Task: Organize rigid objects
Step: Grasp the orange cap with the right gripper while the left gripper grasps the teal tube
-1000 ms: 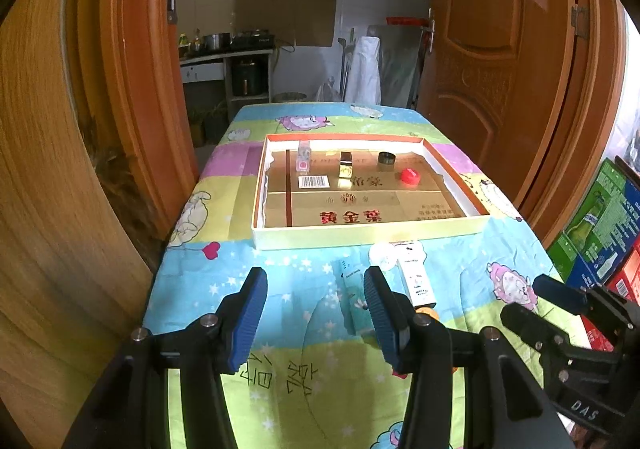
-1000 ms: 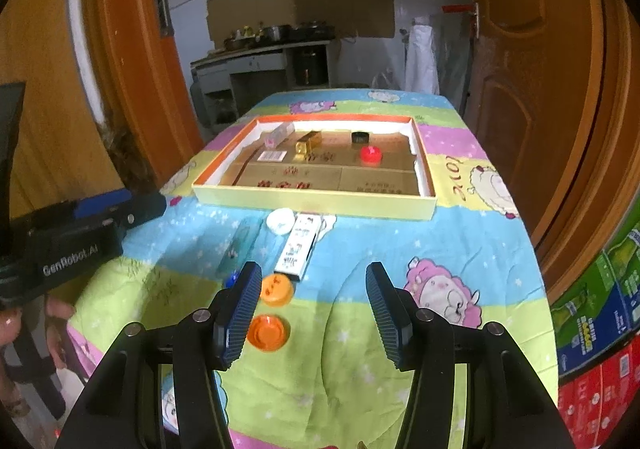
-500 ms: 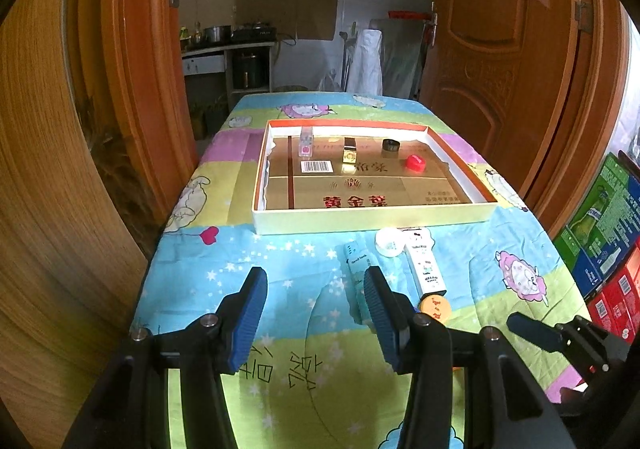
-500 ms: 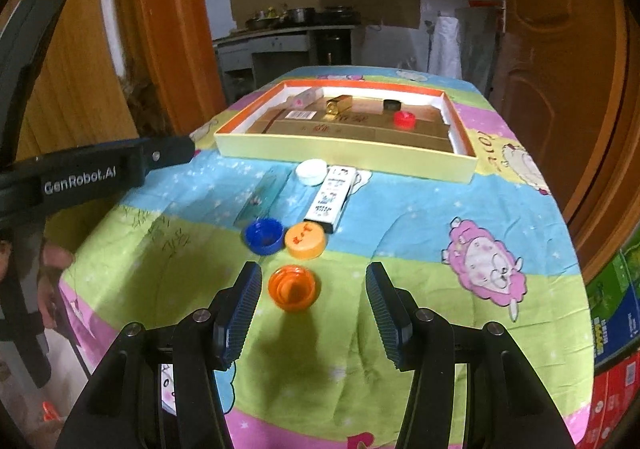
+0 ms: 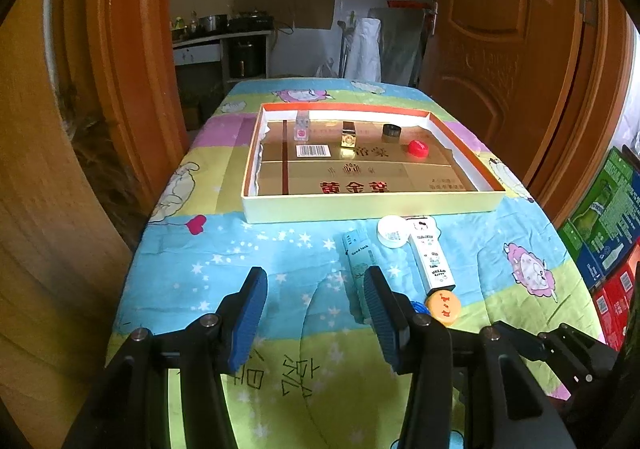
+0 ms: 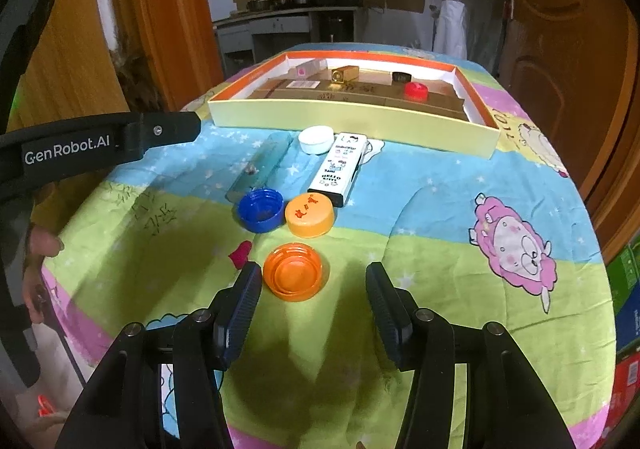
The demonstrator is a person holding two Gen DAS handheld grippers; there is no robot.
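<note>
I've dropped my right gripper (image 6: pixel 312 291) closer to the upturned orange plastic bottle cap (image 6: pixel 293 270), now just ahead of its fingertips; pulled my left gripper (image 5: pixel 316 307) back twd me, so the shallow cream cardboard tray (image 5: pixel 370 205) sits farther off

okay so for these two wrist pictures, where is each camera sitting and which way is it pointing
Left wrist: sits behind the open left gripper, facing along the table toward the cardboard tray; the right gripper shows lower right.
Right wrist: sits behind the open right gripper, angled down at the upturned orange cap; the left gripper crosses at left.
Shared: tray, Hello Kitty box.
</note>
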